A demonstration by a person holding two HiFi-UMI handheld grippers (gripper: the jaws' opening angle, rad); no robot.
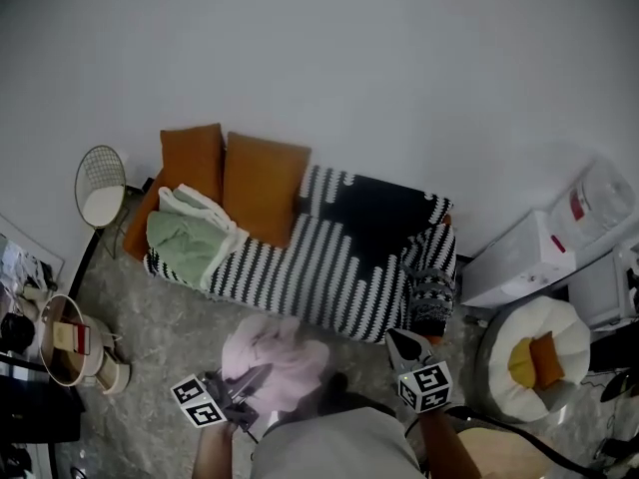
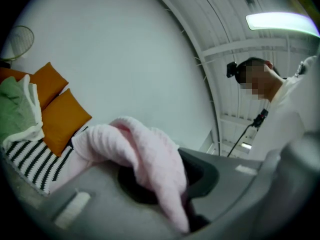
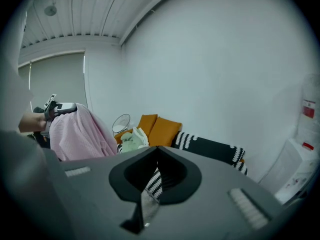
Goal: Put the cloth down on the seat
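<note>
A pink cloth (image 1: 272,359) hangs bunched from my left gripper (image 1: 252,379), just in front of the sofa's near edge. In the left gripper view the pink cloth (image 2: 150,159) drapes over both jaws and is pinched between them. The sofa seat (image 1: 329,267) wears a black-and-white striped cover. My right gripper (image 1: 399,341) is near the sofa's right front corner, apart from the cloth. In the right gripper view its jaws (image 3: 156,151) are together with nothing in them, and the pink cloth (image 3: 80,134) shows at the left.
Two orange cushions (image 1: 262,188) and a green cloth (image 1: 185,239) lie on the sofa's left end. A round wire side table (image 1: 102,188) stands to its left. A white appliance (image 1: 519,262) and a round white pouf (image 1: 539,359) stand at the right. A pale bin (image 1: 65,352) is at the near left.
</note>
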